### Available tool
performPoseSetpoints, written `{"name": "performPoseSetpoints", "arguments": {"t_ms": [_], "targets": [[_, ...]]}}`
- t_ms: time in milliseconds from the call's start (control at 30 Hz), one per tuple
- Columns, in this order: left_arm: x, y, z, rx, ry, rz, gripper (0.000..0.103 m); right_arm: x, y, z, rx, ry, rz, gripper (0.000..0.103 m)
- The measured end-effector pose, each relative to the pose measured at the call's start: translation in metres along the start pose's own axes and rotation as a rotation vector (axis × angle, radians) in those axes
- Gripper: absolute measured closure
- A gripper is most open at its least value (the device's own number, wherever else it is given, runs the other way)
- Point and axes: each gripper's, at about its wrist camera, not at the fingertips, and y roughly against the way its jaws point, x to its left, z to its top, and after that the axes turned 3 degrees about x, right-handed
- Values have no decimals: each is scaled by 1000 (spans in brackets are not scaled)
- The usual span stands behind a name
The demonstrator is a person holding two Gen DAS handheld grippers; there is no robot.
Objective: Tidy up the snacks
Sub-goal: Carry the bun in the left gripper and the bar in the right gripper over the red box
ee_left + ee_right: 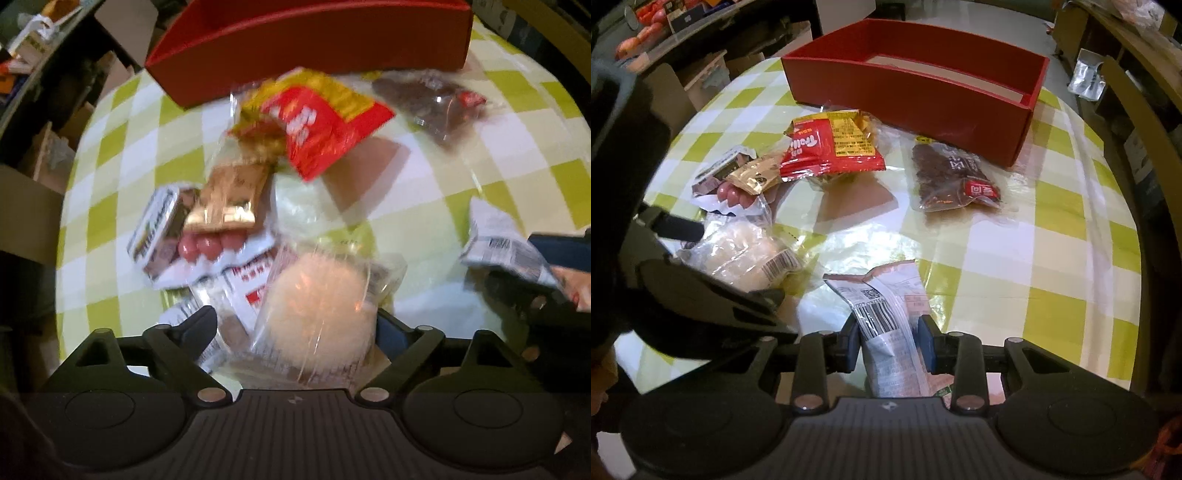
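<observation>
My left gripper (295, 325) is shut on a clear-wrapped pale round bun (317, 306), also seen in the right wrist view (746, 254). My right gripper (888, 339) is shut on a white snack packet with a barcode (886, 317), seen at the right in the left wrist view (502, 243). An open red box (923, 92) stands at the back of the checked table (1052, 258). In front of it lie a red and yellow packet (831, 147), a dark meat packet (949, 177), a gold packet (757, 177) and pink sausages (733, 195).
A brown card piece (853, 203) lies mid-table. Shelves and cardboard boxes (705, 74) stand beyond the table's left edge. A wooden chair (1137, 122) is at the right. The left view is motion-blurred.
</observation>
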Motion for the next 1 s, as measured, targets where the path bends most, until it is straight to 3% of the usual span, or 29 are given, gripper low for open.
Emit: {"name": "performPoseSetpoints", "arguments": {"t_ms": [133, 267, 500, 800, 1000], "targets": [[2, 0, -7, -17, 6, -15, 17, 2, -5, -3, 23, 18, -26, 57], [-4, 6, -9, -48, -33, -42, 34, 3, -10, -5, 35, 29, -34, 50], [-5, 10, -7, -54, -59, -51, 38, 8, -3, -6, 19, 37, -66, 64], [15, 27, -14, -70, 4, -36, 38, 32, 23, -2, -45, 72, -64, 69], [28, 35, -11, -102, 29, -42, 38, 23, 33, 8, -87, 41, -53, 70]]}}
